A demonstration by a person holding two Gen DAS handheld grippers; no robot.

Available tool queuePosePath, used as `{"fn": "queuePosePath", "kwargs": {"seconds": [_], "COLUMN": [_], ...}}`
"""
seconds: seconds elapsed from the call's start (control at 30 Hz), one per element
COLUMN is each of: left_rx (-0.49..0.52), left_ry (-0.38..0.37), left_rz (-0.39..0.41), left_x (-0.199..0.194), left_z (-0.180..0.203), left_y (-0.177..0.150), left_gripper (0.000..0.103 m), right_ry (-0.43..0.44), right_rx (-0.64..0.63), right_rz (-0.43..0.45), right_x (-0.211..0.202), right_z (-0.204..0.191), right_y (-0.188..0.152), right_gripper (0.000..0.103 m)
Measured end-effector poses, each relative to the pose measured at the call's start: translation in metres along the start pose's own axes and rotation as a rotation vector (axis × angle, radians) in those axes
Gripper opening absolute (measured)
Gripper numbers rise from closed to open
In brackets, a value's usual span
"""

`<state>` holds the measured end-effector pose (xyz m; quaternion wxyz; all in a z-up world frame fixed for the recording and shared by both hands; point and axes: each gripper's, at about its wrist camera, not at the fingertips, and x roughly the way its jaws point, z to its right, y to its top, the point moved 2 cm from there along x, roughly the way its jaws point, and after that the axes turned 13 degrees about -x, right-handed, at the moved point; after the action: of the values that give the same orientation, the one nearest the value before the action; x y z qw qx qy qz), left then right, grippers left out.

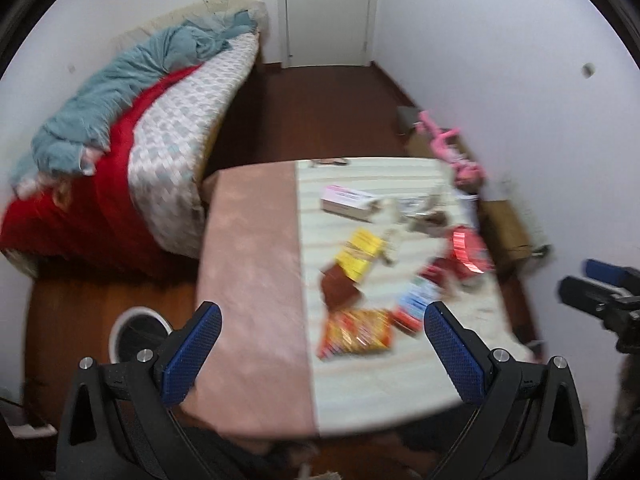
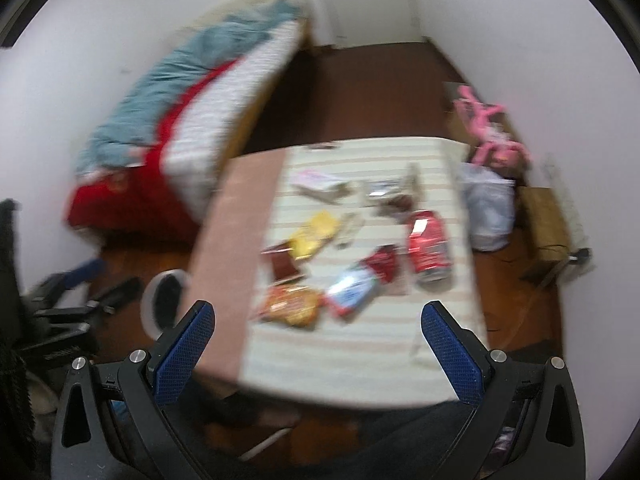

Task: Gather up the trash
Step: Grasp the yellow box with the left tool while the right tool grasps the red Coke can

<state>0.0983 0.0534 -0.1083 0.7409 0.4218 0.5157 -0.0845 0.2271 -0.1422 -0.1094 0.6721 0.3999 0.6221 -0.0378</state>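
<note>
Our left gripper (image 1: pixel 322 334) is spread wide, bin (image 1: pixel 138 336) just outside its left finger, wrappers (image 1: pixel 356 332) between the fingertips. Our right gripper (image 2: pixel 316 332) gapes too, empty, wrappers ahead on the table (image 2: pixel 360 368).

Left claw (image 1: pixel 322 318) and right claw (image 2: pixel 318 316), both spread wide, empty, level, side by side.

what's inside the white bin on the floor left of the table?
The white bin shows only a dark interior in the left wrist view; no contents can be made out. In the right wrist view the bin is blurred and partly hidden behind the table edge.
</note>
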Motion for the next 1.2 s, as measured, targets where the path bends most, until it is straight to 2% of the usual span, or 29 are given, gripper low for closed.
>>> {"fn": "queuePosePath", "kwargs": {"seconds": [0.07, 0.23, 0.37, 0.47, 0.57, 0.63, 0.77, 0.8, 0.83, 0.87, 0.9, 1.07, 1.13, 1.2], "left_rx": [0.041, 0.16, 0.279, 0.325, 0.333, 0.341, 0.37, 0.366, 0.352, 0.339, 0.331, 0.169, 0.139, 0.166], "left_ry": [0.043, 0.08, 0.098, 0.092, 0.077, 0.061, 0.043, 0.032, 0.01, 0.006, 0.004, 0.047, 0.041, 0.038], "left_rz": [-0.032, -0.159, -0.304, -0.409, -0.5, -0.525, -0.531, -0.534, -0.542, -0.535, -0.528, -0.482, -0.5, -0.494], "left_x": [0.044, 0.145, 0.225, 0.269, 0.307, 0.317, 0.324, 0.324, 0.323, 0.321, 0.322, 0.32, 0.325, 0.322], "left_z": [0.008, 0.038, 0.063, 0.068, 0.068, 0.069, 0.068, 0.067, 0.066, 0.063, 0.061, 0.025, 0.015, 0.012], "left_y": [0.011, 0.027, 0.029, 0.03, 0.028, 0.025, 0.023, 0.024, 0.025, 0.026, 0.028, 0.045, 0.047, 0.046], "left_gripper": [0.103, 0.103, 0.103, 0.102, 0.093, 0.083, 0.082, 0.078, 0.074, 0.067, 0.057, 0.057, 0.058, 0.059], "right_ry": [-0.056, -0.13, -0.139, -0.143, -0.133, -0.134, -0.115, -0.116, -0.12, -0.124, -0.127, -0.108, -0.094, -0.098], "right_rx": [0.042, 0.161, 0.202, 0.194, 0.181, 0.164, 0.14, 0.133, 0.127, 0.123, 0.125, 0.177, 0.181, 0.18], "right_rz": [-0.049, -0.17, -0.258, -0.324, -0.379, -0.404, -0.444, -0.452, -0.459, -0.467, -0.473, -0.482, -0.488, -0.492], "right_x": [0.038, 0.131, 0.192, 0.228, 0.258, 0.271, 0.29, 0.294, 0.297, 0.3, 0.303, 0.303, 0.306, 0.308], "right_z": [0.024, 0.093, 0.135, 0.151, 0.162, 0.167, 0.172, 0.172, 0.172, 0.173, 0.174, 0.173, 0.171, 0.17], "right_y": [0.006, 0.015, 0.018, 0.019, 0.023, 0.024, 0.023, 0.023, 0.022, 0.021, 0.02, 0.017, 0.017, 0.016], "right_gripper": [0.103, 0.103, 0.103, 0.103, 0.103, 0.103, 0.101, 0.099, 0.092, 0.084, 0.083, 0.083, 0.083, 0.083]}}
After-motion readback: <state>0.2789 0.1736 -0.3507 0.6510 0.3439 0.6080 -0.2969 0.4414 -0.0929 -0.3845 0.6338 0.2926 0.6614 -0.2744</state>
